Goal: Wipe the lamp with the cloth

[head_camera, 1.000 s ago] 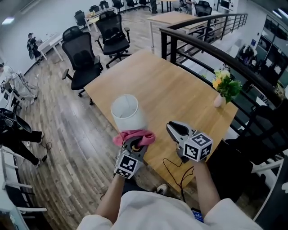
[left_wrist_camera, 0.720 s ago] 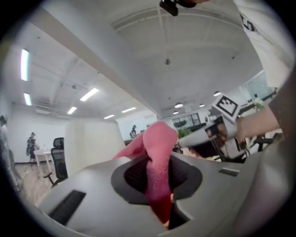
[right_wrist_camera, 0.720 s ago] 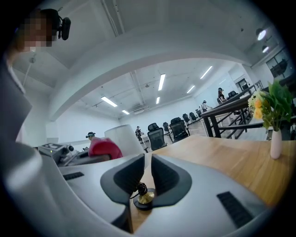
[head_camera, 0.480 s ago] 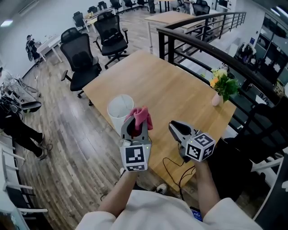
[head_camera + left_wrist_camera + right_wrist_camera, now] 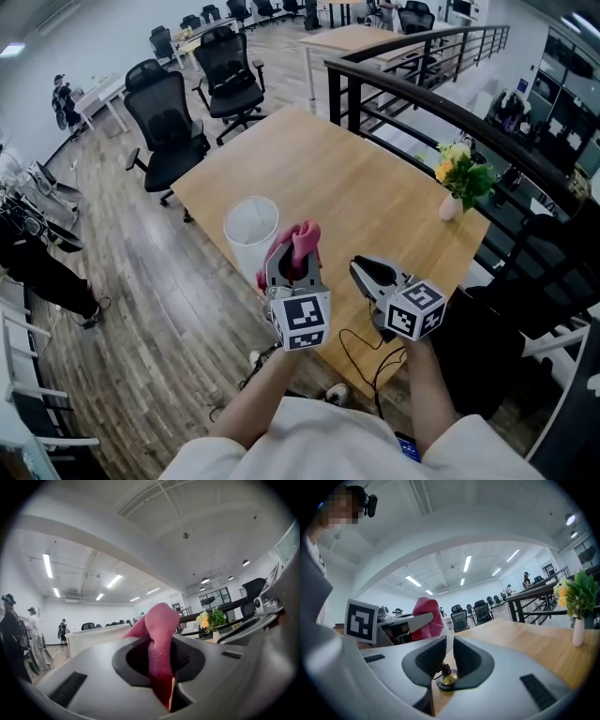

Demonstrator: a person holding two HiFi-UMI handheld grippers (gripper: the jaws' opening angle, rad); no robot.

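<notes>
Pink cloth [image 5: 300,242], soft and limp, is clamped in the left hand-held gripper [image 5: 292,267]. A fold stands up out of the jaws while the rest droops, so it should mould to a curve under light pressure. It is raised just beside the lamp [image 5: 251,228], whose white shade stands by the left edge of the desk [image 5: 375,187], toward the near corner.

The shade looks thin and light. It would likely dent or tip under a hard rub, so the base or stem, which are hidden here, would be the safer hold.

The right hand-held gripper [image 5: 364,269] hovers over the desk's near edge. Its jaws are a narrow slit apart and clamp nothing. A small brass fitting [image 5: 449,679] with a black cord shows low through the slit, seemingly beyond them.
</notes>
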